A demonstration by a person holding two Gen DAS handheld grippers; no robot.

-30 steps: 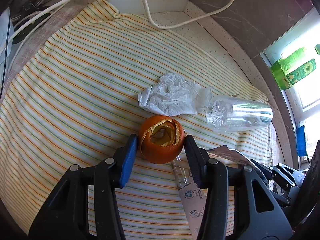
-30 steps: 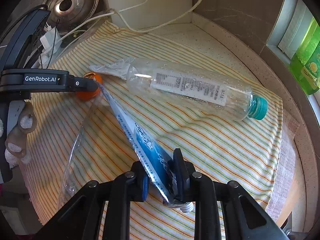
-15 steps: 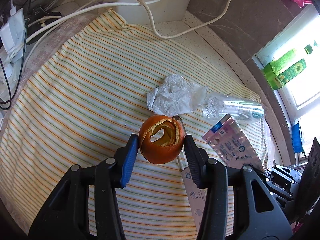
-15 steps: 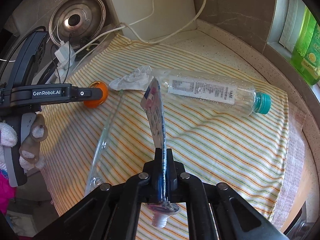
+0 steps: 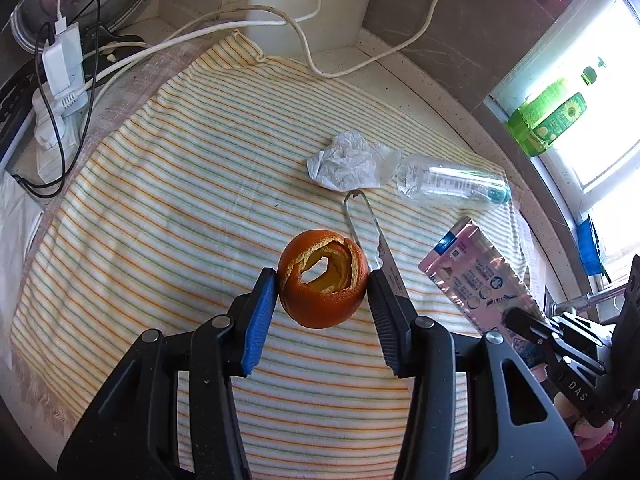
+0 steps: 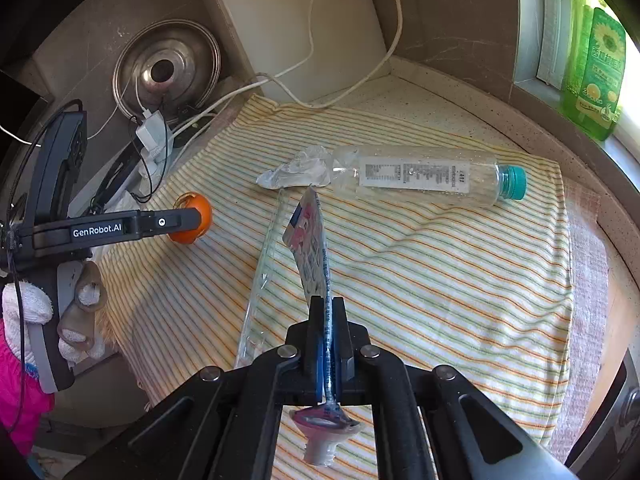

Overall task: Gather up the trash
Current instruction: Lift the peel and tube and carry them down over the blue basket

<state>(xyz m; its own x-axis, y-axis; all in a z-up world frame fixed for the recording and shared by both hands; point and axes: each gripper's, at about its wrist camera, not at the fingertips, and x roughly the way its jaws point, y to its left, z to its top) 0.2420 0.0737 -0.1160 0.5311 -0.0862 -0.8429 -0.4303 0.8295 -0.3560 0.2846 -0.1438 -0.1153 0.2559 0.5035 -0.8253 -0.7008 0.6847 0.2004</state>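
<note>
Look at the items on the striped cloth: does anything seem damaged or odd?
Yes. The clear plastic bottle lies on its side, its base end crumpled, beside a crumpled plastic wrapper. The orange peel in the left gripper is a torn, hollow shell.

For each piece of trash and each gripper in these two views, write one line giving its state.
Orange peel: hollow, clamped in the left gripper.
Spout pouch: flattened, uncapped, pinched in the shut right gripper.
Plastic bottle: capped, lying on its side on the striped cloth.
Crumpled plastic wrap: lying against the bottle's base.
</note>
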